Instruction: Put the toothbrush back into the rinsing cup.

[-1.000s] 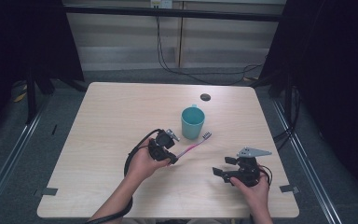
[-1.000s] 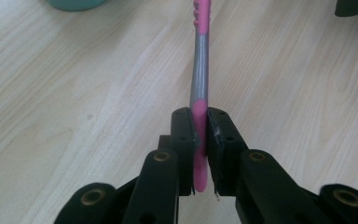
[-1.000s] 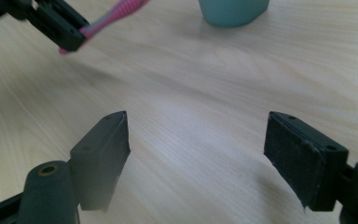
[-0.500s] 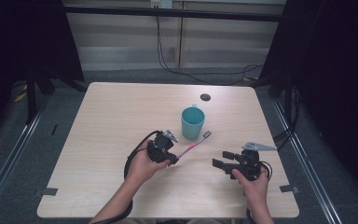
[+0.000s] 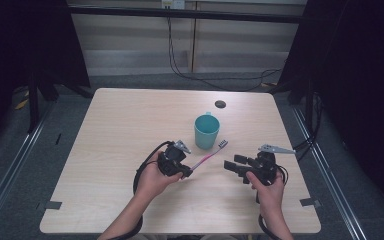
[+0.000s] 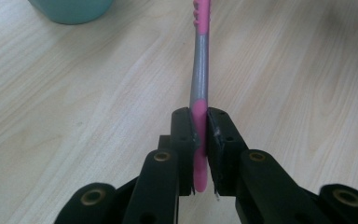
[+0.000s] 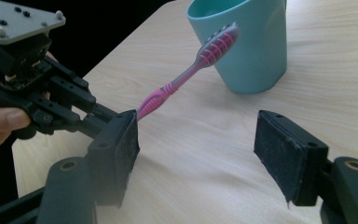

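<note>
Left claw (image 5: 186,172), seen from the high view, is clenched on the handle end of a pink toothbrush (image 5: 207,156), whose bristled head points up and away toward a teal cup (image 5: 206,131) standing near the middle of the pale wooden surface (image 5: 110,130); the head lies just beside the cup's base. Right claw (image 5: 232,166) hovers well apart from the brush, to its right, jaws spread and holding nothing. Along the left claw (image 6: 199,140) view, both black jaws press flat on the pink and grey toothbrush (image 6: 200,79) handle, which runs straight ahead over the surface, the cup (image 6: 70,9) at the top left corner. Along the right claw (image 7: 196,149) view, the padded jaws stand wide apart over bare wood, with the toothbrush (image 7: 186,74) raised at a slant and its head in front of the cup (image 7: 251,42).
</note>
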Tool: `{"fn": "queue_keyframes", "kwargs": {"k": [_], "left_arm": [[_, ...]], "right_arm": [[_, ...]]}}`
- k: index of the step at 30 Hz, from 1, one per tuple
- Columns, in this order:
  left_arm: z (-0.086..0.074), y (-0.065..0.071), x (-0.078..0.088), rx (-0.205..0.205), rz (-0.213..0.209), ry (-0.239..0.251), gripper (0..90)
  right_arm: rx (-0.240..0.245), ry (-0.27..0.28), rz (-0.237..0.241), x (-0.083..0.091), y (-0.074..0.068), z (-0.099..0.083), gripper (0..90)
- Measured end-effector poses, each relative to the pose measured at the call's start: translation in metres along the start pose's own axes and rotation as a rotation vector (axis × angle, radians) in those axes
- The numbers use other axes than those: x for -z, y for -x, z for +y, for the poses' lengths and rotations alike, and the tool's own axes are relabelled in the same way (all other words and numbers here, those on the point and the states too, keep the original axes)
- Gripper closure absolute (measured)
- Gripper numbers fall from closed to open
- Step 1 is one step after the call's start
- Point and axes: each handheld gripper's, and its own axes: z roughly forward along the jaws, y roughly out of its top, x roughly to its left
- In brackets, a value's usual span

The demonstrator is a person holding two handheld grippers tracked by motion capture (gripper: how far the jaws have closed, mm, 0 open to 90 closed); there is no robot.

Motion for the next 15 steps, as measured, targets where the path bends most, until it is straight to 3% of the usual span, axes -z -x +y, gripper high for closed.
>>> {"fn": "queue_keyframes", "kwargs": {"k": [15], "left_arm": [[-0.003,-0.002,0.008,0.037,0.002,0.065,82.1]], "right_arm": [[-0.114,0.047,0.047,-0.01,0.002,0.003,30.3]]}}
